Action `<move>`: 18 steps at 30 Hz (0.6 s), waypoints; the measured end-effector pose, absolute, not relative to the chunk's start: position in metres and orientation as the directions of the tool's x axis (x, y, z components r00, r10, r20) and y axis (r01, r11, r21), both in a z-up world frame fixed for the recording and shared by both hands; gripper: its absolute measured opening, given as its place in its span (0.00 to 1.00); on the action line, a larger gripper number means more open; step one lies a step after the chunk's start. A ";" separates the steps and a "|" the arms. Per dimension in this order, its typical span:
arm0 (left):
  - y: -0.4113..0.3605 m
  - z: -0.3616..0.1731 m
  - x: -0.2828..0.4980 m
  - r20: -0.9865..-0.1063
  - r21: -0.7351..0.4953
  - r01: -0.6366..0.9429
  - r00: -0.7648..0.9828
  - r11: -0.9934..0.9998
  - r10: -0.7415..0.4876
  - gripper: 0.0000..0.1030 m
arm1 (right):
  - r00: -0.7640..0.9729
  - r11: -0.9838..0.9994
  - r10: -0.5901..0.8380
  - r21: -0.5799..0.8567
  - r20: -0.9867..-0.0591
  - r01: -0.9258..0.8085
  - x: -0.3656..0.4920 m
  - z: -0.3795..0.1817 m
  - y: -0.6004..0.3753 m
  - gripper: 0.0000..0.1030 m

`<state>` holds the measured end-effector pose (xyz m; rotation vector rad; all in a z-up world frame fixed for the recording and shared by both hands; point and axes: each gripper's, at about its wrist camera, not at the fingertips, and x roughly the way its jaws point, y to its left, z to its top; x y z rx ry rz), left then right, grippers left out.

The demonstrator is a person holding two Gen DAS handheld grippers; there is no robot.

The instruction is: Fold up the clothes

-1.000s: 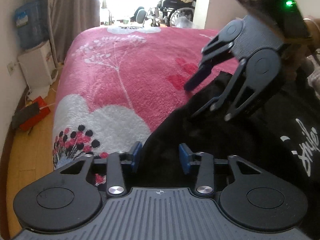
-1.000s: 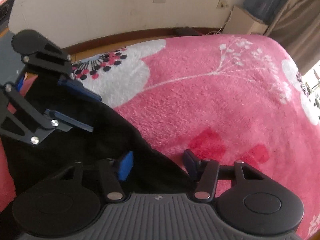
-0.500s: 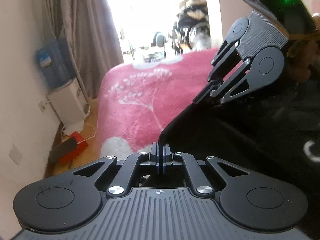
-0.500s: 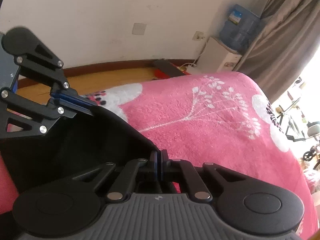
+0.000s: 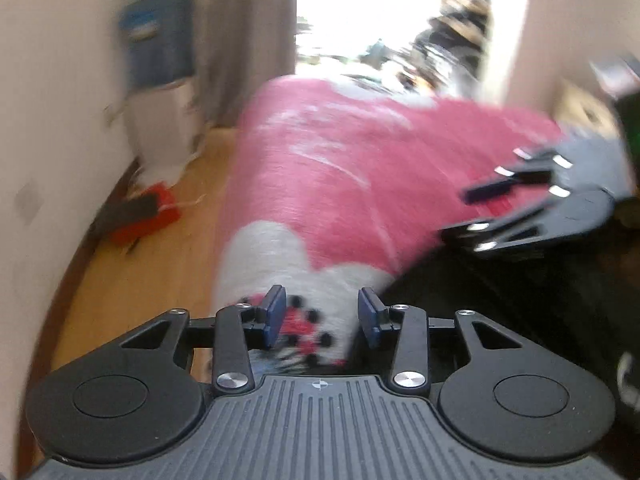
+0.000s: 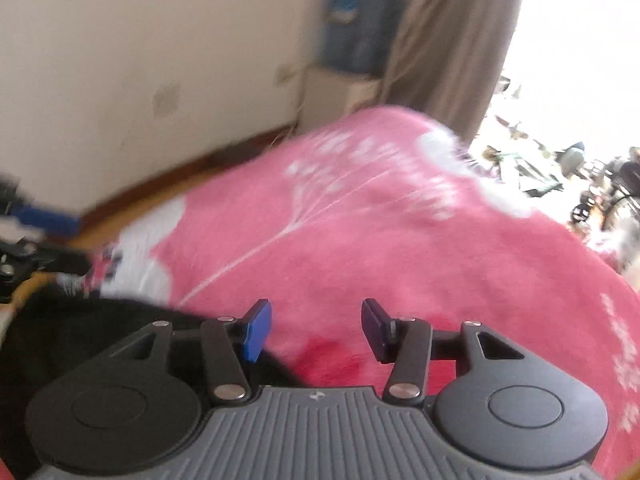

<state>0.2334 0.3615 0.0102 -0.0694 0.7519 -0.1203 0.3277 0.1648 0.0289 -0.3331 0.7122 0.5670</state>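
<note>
A black garment [image 5: 500,300] with white lettering lies on the pink floral blanket [image 5: 340,184], at the lower right of the left wrist view and at the lower left of the right wrist view [image 6: 72,340]. My left gripper [image 5: 322,316] hovers over the blanket's white flower patch, its jaws opening, with nothing between the blue pads. My right gripper [image 6: 316,330] also has its jaws opening over bare pink blanket [image 6: 380,240], the garment's edge just left of it. Each view shows the other gripper, blurred: the right one [image 5: 492,208] and the left one [image 6: 36,232].
A water dispenser with a blue bottle [image 5: 160,92] stands by the wall beside a grey curtain [image 5: 248,40]. A red and black object [image 5: 140,216] lies on the wooden floor. The bright doorway behind the bed shows clutter [image 6: 580,176].
Both grippers were shut on the garment's edge half a second ago; now both have let go and lifted away. The garment has dropped back onto the blanket.
</note>
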 end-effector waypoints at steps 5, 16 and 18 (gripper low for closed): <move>0.408 0.014 0.199 -0.683 -0.323 -0.041 0.701 0.946 -0.203 0.39 | 0.539 0.746 0.498 0.019 -0.679 -0.665 0.294 0.065 0.138 0.51; 0.390 -0.017 0.132 -0.739 -0.477 -0.089 0.579 0.874 -0.344 0.40 | 0.195 0.563 0.503 0.147 -0.842 -0.814 0.155 0.047 0.159 0.50; 0.379 -0.019 0.127 -0.748 -0.440 -0.079 0.583 0.894 -0.316 0.40 | 0.187 0.570 0.474 0.138 -0.861 -0.810 0.145 0.041 0.159 0.49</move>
